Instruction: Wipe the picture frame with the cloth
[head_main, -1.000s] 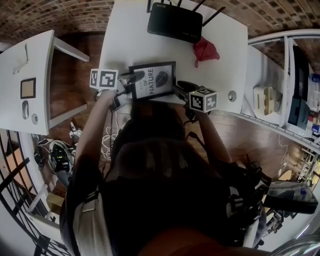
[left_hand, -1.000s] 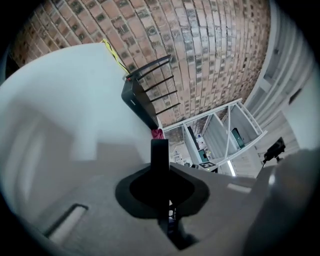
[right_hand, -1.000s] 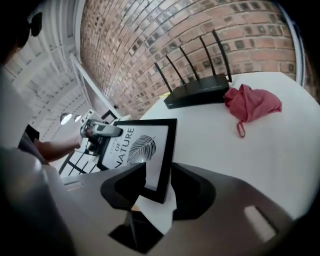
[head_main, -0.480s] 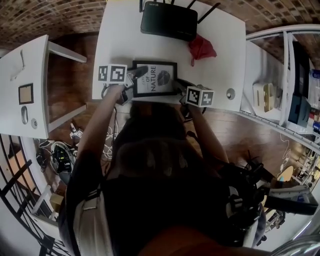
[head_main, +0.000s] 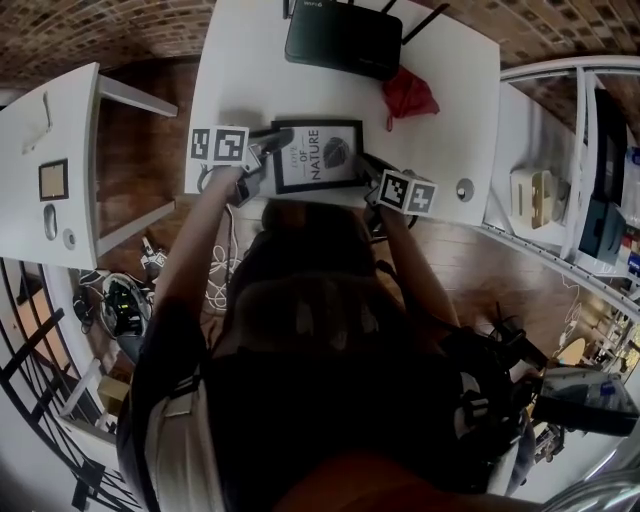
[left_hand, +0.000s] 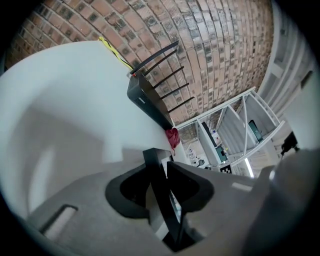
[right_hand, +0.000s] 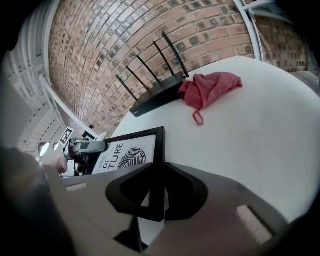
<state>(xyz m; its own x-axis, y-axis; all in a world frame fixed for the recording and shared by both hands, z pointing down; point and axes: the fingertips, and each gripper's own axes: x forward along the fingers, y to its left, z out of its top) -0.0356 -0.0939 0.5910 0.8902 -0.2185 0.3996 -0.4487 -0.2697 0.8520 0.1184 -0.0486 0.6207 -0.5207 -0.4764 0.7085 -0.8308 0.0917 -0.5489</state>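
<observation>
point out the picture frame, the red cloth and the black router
picture frame (head_main: 318, 155) head view, on the printed sheet inside it
red cloth (right_hand: 210, 89) right gripper view, middle of the bunched fabric
black router (head_main: 345, 40) head view, top of its case

Black picture frame (head_main: 318, 155) with leaf print, lying on white table (head_main: 250, 60), crumpled red cloth (head_main: 408, 97) well apart

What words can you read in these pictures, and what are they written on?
"OF NATURE": on the print in the frame, beside a leaf drawing.
The small word above "OF" on that print: too small to read.
The white brand mark on the router: too blurred to read.
</observation>
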